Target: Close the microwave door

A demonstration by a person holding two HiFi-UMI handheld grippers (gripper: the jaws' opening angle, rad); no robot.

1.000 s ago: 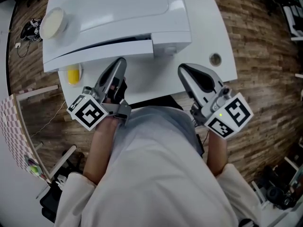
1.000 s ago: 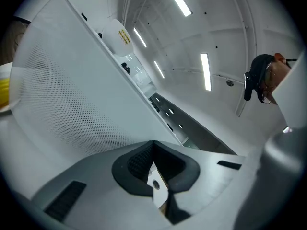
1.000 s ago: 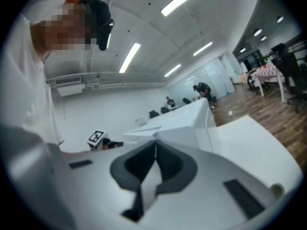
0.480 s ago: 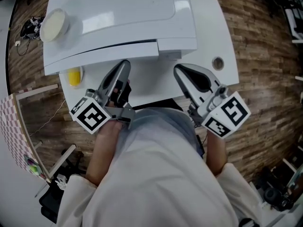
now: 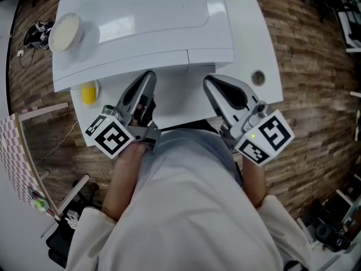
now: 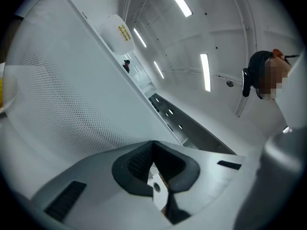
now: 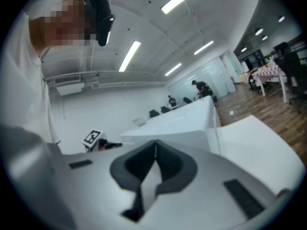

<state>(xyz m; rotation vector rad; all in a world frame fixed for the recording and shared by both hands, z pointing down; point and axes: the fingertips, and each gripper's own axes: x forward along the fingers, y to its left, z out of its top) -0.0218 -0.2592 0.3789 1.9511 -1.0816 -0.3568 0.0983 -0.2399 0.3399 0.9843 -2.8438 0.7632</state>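
Jaws together on left gripper (image 5: 148, 75), right gripper (image 5: 208, 81), microwave door (image 5: 124, 62) now flush

I am in what looks like a big open-plan office or lab; long strip lights (image 7: 128, 55) cross a white ceiling; wood-plank floor (image 5: 307, 112) underfoot; black chairs (image 7: 288, 51) and people (image 7: 197, 86) stand far off.

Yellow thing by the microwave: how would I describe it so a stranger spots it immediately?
Start at the big white microwave on the white table. Go to the table's left front corner, just left of the left gripper: the small yellow object sits there. It is the only brightly coloured thing among white surfaces, unlike the pale round disc farther back.
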